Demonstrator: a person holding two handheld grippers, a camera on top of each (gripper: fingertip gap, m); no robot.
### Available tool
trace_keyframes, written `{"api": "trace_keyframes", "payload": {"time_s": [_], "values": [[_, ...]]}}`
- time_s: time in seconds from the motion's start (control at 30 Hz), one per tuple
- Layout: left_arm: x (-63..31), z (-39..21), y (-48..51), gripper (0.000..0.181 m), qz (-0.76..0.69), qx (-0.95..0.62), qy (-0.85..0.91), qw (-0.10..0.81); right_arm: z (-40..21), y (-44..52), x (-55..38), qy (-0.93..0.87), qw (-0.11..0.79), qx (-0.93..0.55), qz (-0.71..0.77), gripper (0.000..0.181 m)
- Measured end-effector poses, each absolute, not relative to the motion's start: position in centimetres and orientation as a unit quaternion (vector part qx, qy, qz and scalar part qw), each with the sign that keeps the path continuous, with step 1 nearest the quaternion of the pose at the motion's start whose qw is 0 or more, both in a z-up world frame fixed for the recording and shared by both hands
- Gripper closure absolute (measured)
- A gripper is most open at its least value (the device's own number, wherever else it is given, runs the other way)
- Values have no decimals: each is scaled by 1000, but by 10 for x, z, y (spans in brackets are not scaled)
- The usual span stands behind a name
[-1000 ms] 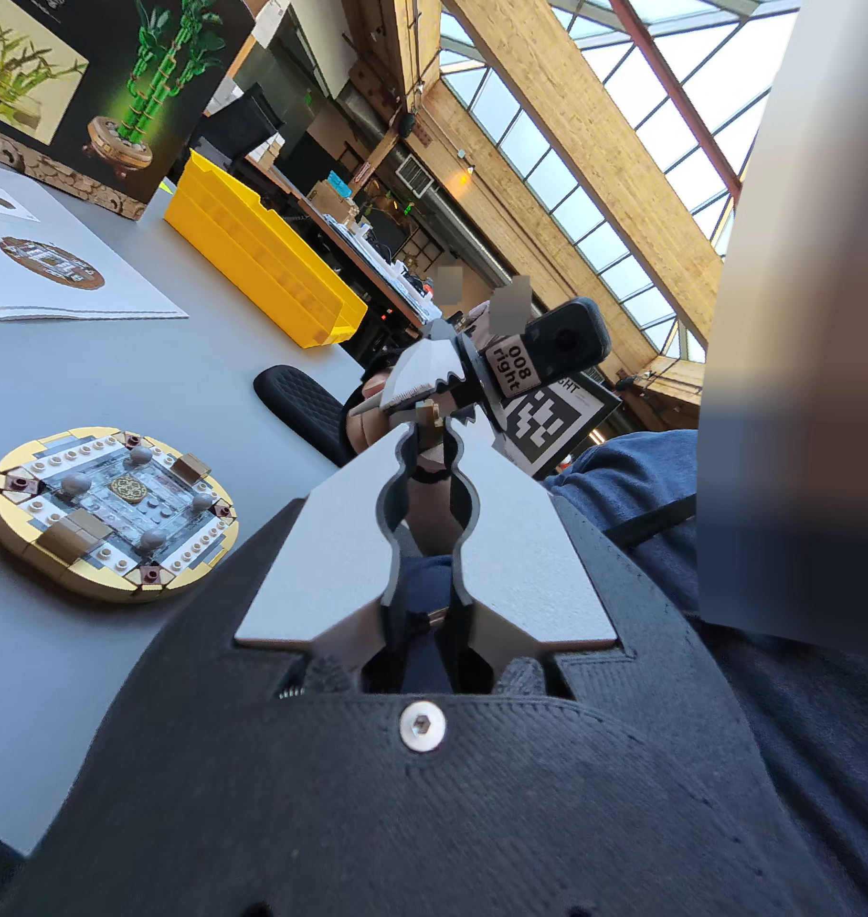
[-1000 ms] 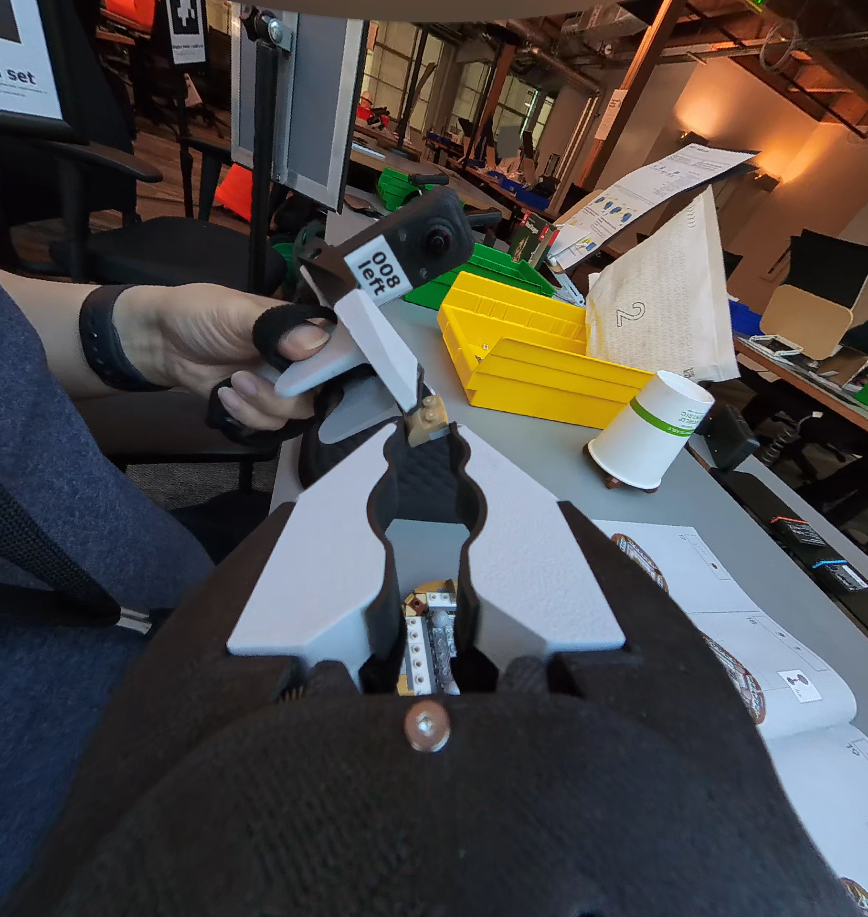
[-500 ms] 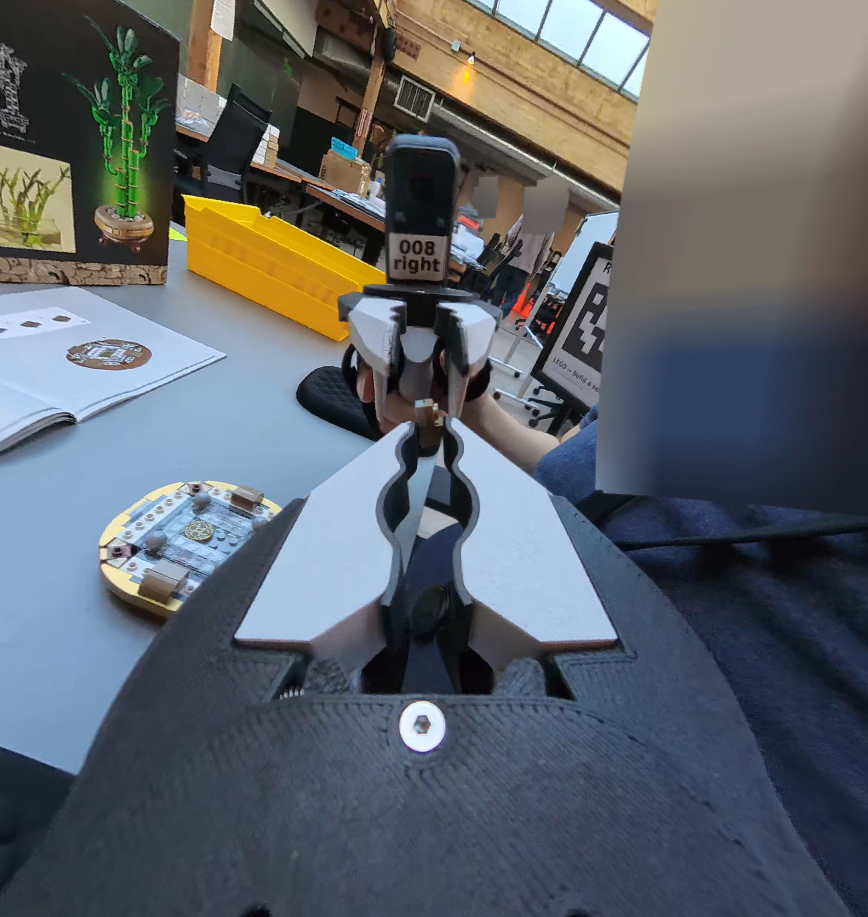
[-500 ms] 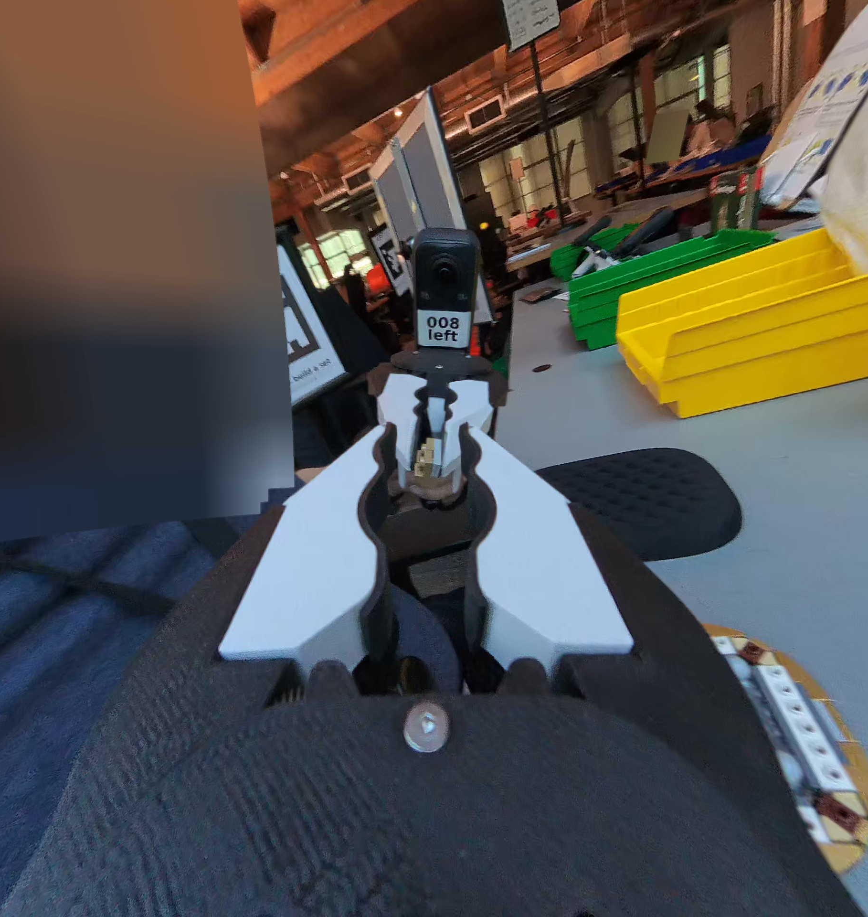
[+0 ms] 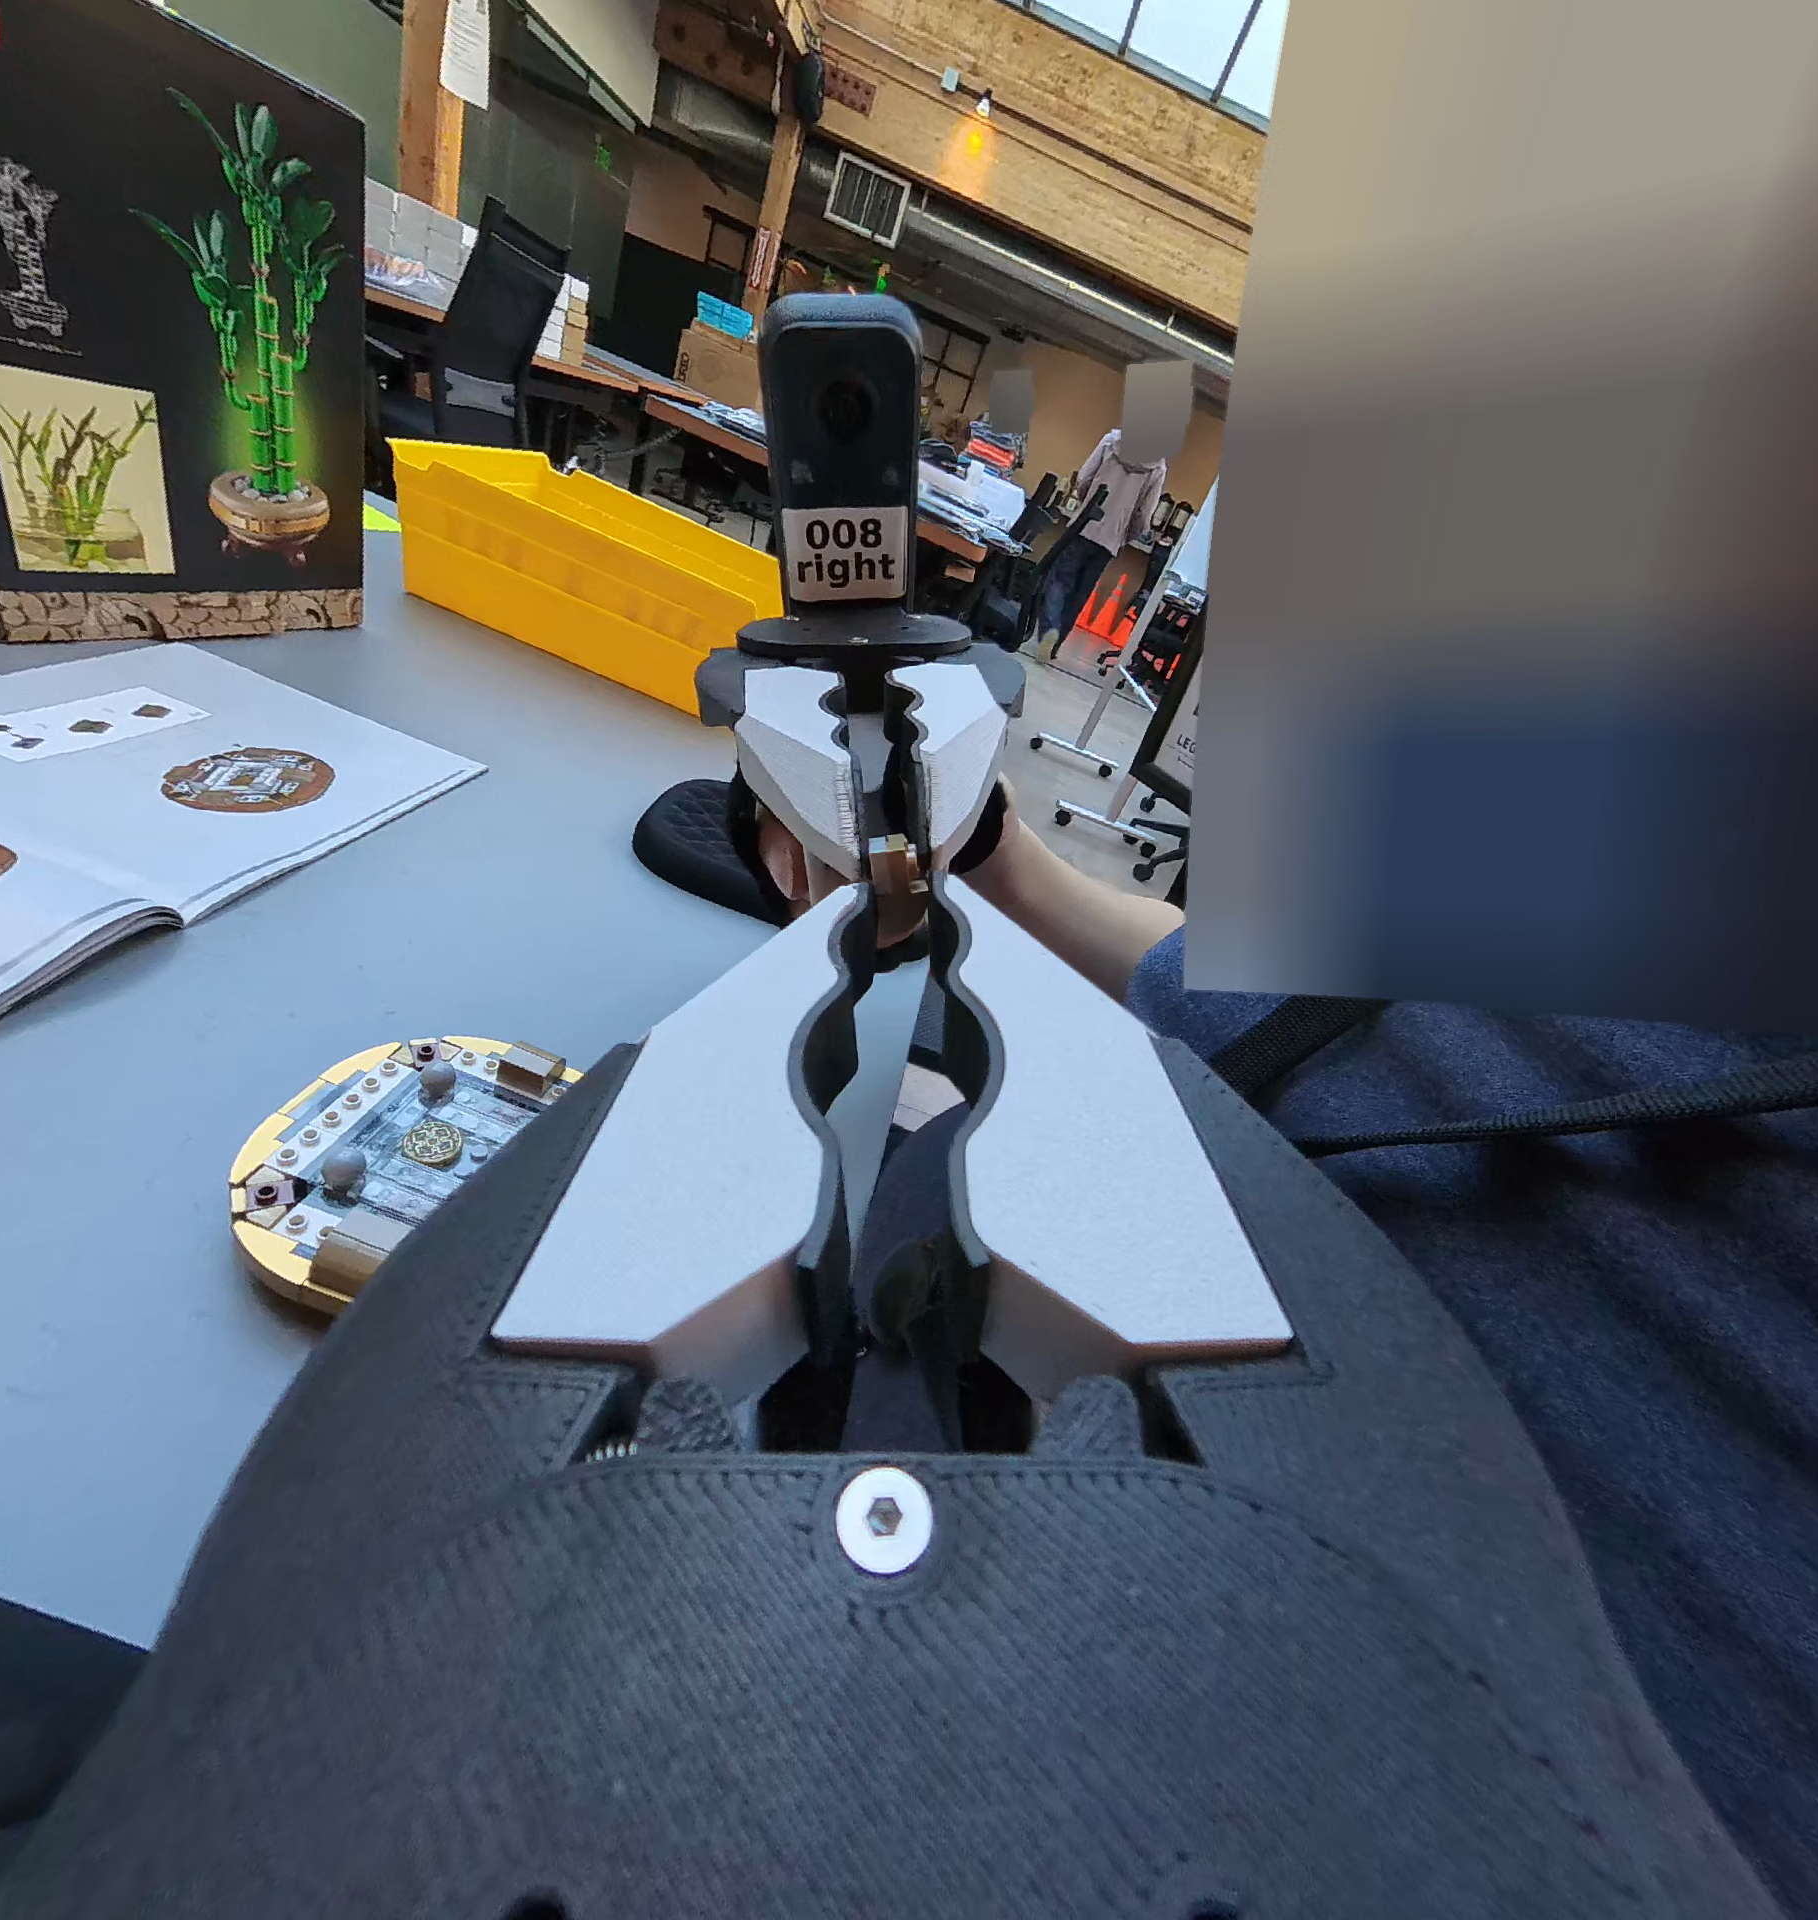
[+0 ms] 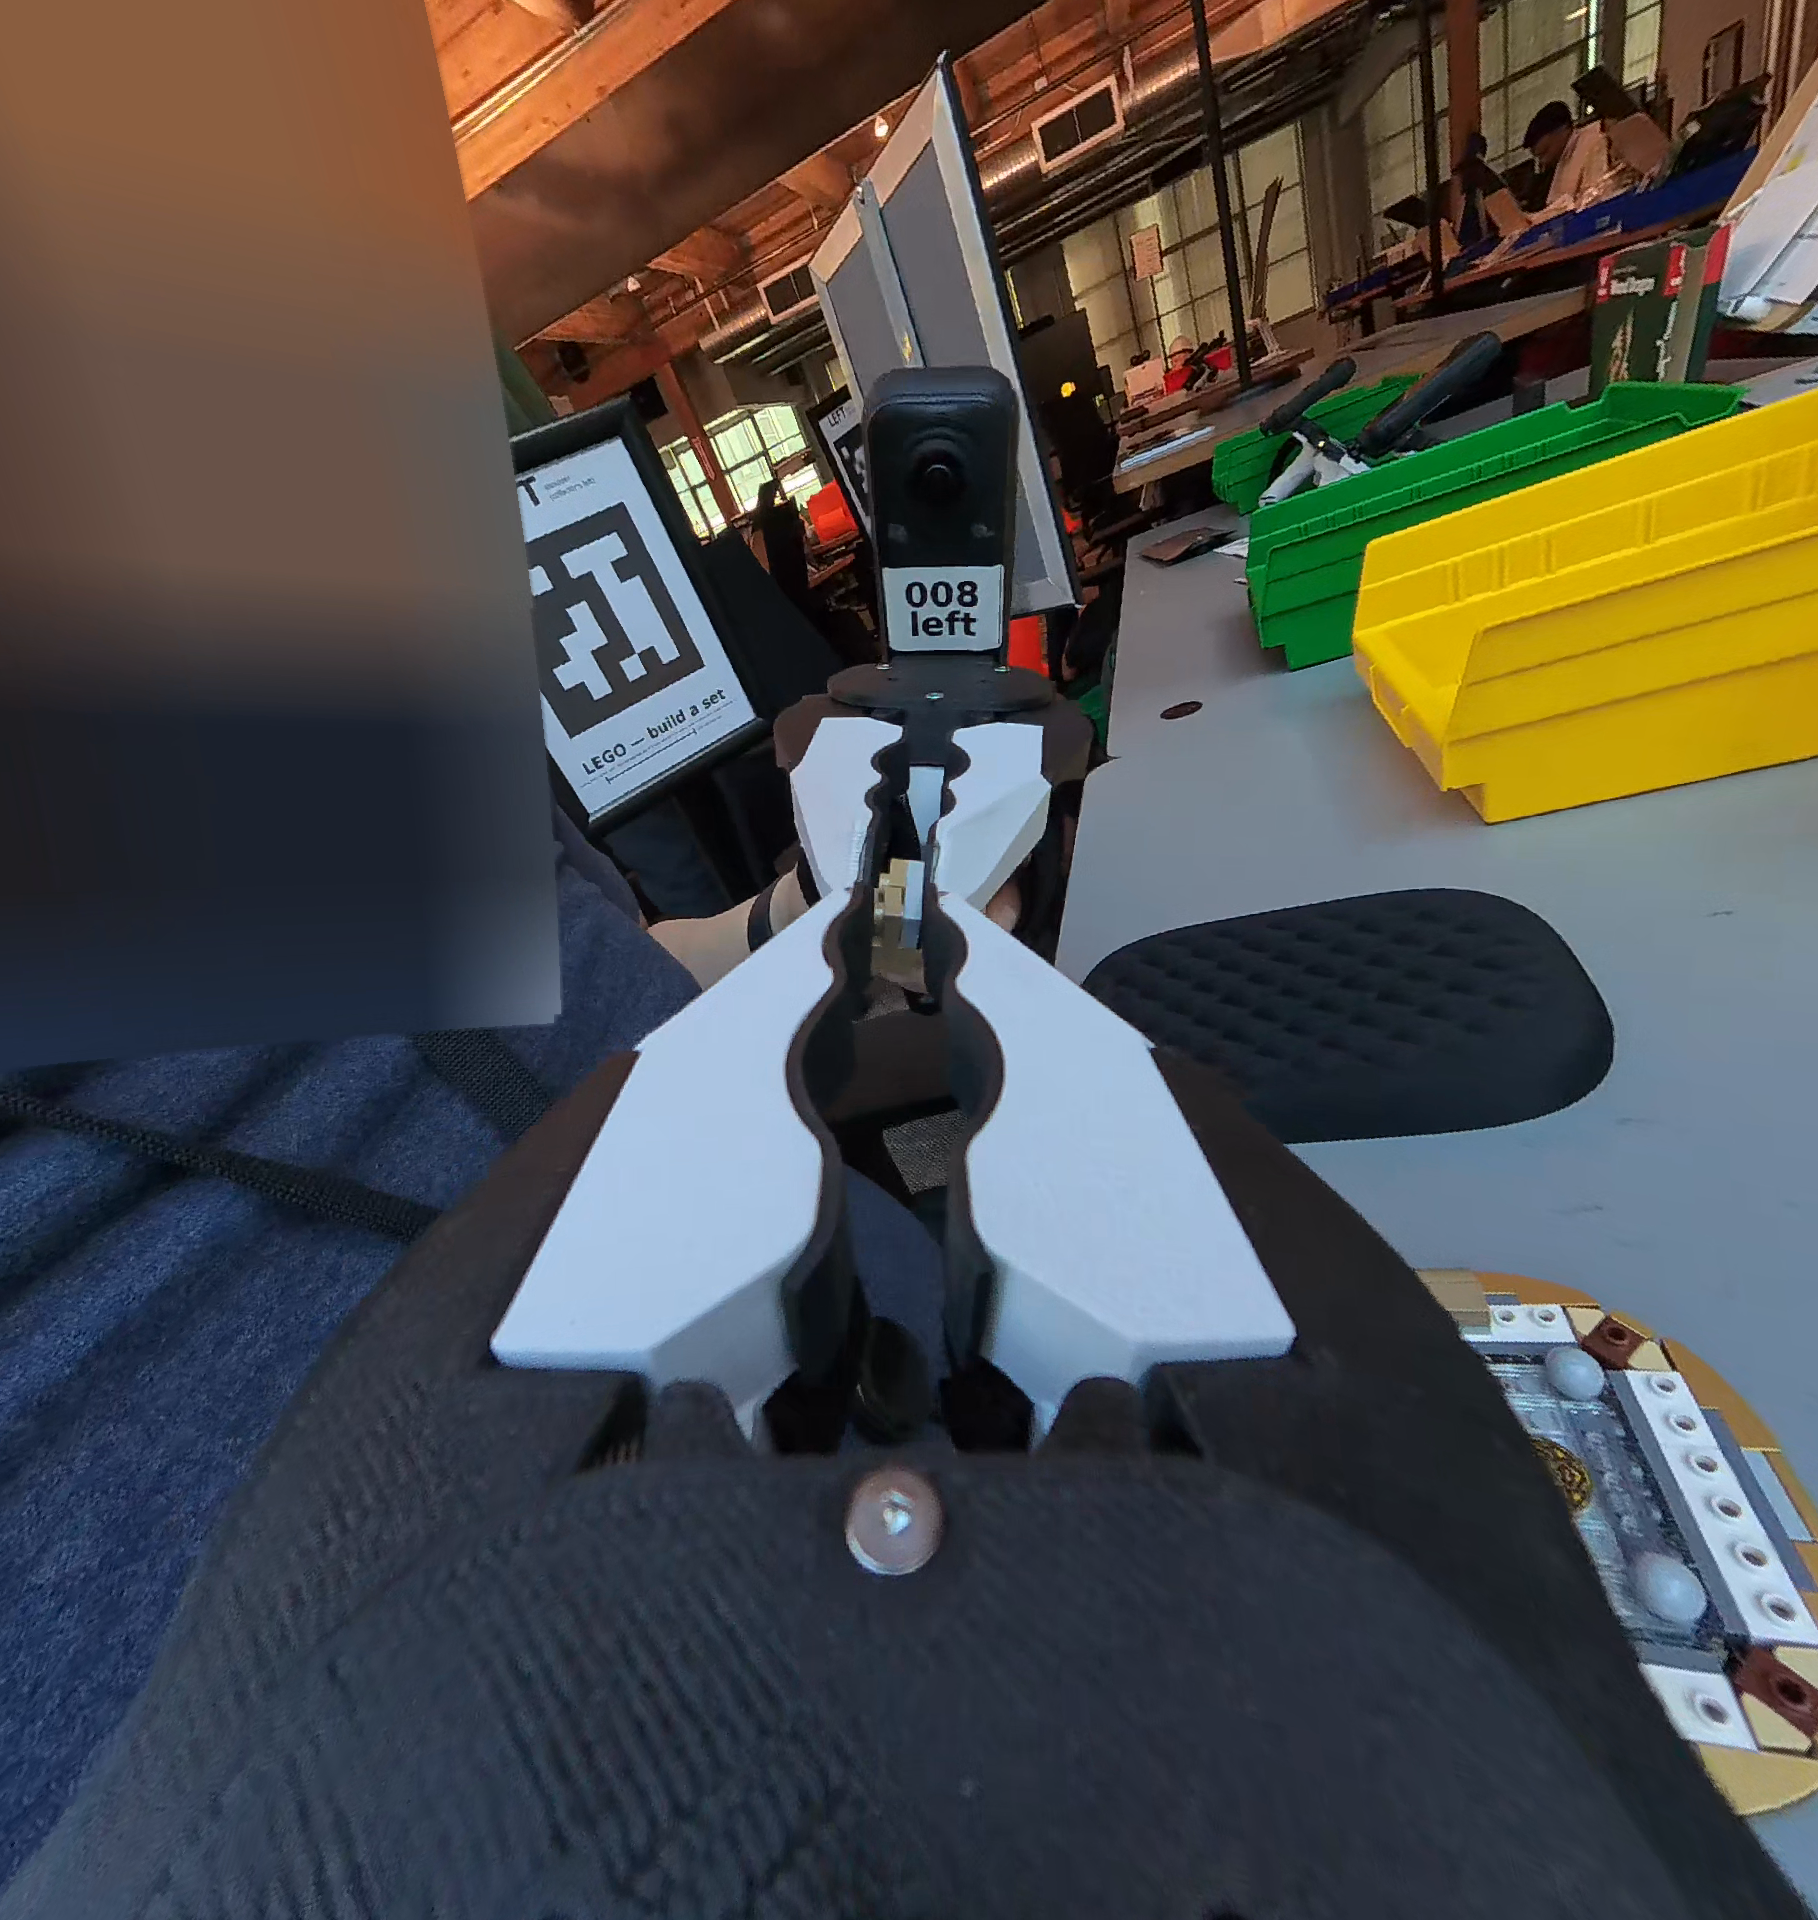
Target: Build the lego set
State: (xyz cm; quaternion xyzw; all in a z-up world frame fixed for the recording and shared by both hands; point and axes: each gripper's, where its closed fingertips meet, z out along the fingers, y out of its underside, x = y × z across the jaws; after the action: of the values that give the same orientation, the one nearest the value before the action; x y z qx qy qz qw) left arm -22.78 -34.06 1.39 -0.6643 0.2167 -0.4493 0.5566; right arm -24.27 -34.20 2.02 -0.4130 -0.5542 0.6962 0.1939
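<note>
Right wrist view, green bin (image 6: 1424, 488) holding handles (image 6: 1404, 400)

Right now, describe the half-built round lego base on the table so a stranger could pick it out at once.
Start at the grey table and find the open instruction booklet. Nearer the person than the booklet, flat on the tabletop, lies the round lego base. Nothing else there is a gold-rimmed disc with white studded strips, grey domes and a patterned gold centre tile.
</note>
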Motion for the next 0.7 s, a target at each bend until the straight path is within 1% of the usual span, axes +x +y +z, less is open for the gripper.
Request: {"api": "trace_keyframes", "payload": {"time_s": [0.2,0.47,0.63,0.7], "values": [[-228,13,-340,174,-433,-668,217,565,19,-341,-243,-527,181,-416,719,174],[-229,10,-338,173,-423,-673,210,569,15,-339,-244,-535,213,-428,697,174],[-231,10,-338,173,-426,-673,207,569,15,-339,-246,-529,216,-431,699,174],[-231,11,-338,174,-437,-669,204,566,16,-340,-246,-520,203,-430,709,174]]}}
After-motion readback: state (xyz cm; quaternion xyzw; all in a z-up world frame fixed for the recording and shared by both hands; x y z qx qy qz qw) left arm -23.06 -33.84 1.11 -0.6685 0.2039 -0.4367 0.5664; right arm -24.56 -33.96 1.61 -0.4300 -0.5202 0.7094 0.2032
